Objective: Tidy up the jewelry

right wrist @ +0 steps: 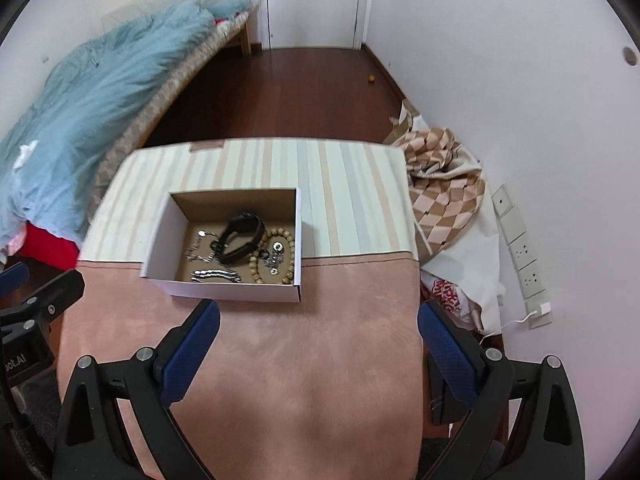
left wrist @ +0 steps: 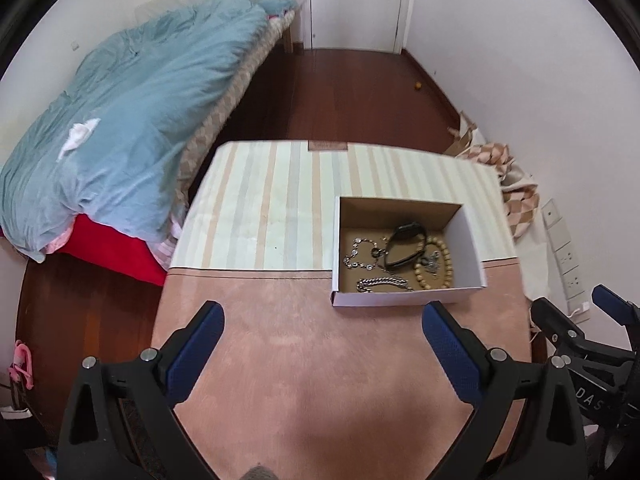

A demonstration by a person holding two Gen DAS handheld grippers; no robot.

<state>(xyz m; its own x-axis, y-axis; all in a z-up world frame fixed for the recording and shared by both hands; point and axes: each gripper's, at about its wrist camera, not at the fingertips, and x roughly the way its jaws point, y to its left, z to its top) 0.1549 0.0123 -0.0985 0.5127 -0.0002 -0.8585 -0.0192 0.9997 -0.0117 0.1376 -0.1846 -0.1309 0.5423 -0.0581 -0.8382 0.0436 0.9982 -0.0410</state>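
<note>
Nearest, both grippers hover above the pink near part of the surface (left wrist: 320, 360), and neither holds anything: the left gripper (left wrist: 322, 338) has its jaws spread wide, and so does the right gripper (right wrist: 319, 334). Just beyond them sits the white cardboard box (right wrist: 224, 290), straddling the seam where the pink cloth meets the striped far part, toward the right edge in the left view.

Inside it the jewelry lies crowded together: a silver chain bracelet (right wrist: 216, 275) along the near wall, a wooden bead bracelet (right wrist: 256, 258) at the right, a black band (right wrist: 240, 238) in the middle resting against the beads, and a thin necklace (left wrist: 360, 256) at the left. A small metal charm piece (right wrist: 275, 258) lies inside the bead loop.

The main risk, as I judge it, is tangling. Wide jaws reaching into so tight a heap could pinch two pieces at once, or lift the chain and drag the necklace with it. The box looks light, so a snagged piece might tip or slide it. Beyond the far edge there is only floor (left wrist: 340, 88), where a dropped piece would scatter.
</note>
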